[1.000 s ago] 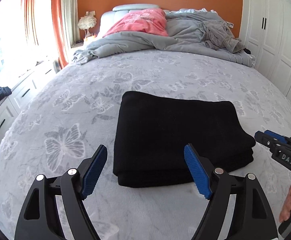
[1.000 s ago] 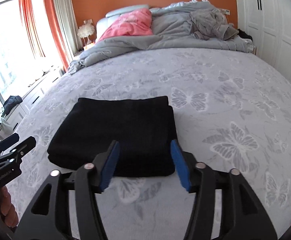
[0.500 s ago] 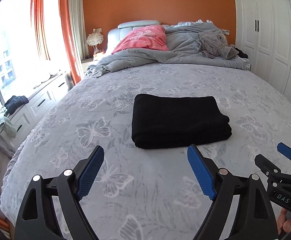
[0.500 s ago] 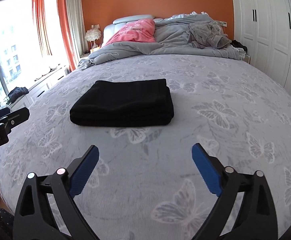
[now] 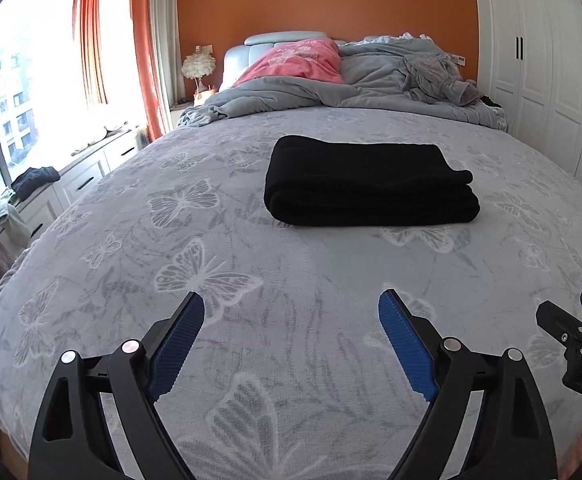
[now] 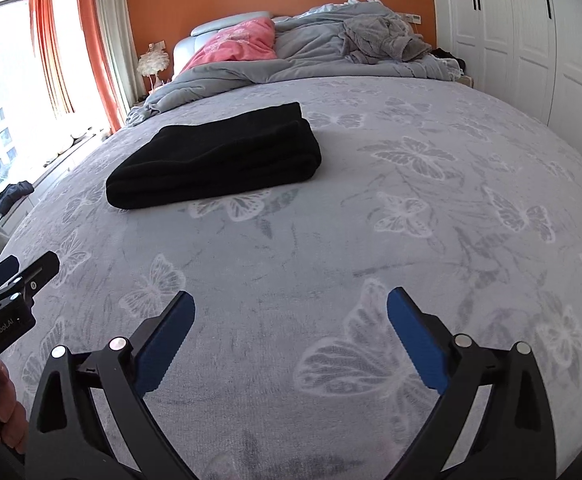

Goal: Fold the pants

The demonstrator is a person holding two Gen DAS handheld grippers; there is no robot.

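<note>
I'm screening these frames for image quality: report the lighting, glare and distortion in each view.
Left wrist view: the window is blown out white, daylight falls evenly on the bedspread, and the black pants lose fold detail. Right wrist view: fisheye bows the wardrobe doors; the picture is otherwise sharp.

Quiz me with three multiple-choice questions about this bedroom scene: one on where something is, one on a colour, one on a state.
1. Where are the black pants?
A. on the bed
B. on the floor
C. in a gripper

2. What colour is the pillow?
A. green
B. pink
C. white

3. How are the left gripper and the right gripper?
A. both shut
B. one shut
C. both open

Answers: 1 A, they lie folded on the butterfly bedspread; 2 B, it is pink against the grey duvet; 3 C, each one's blue fingers stand wide apart, holding nothing.
</note>
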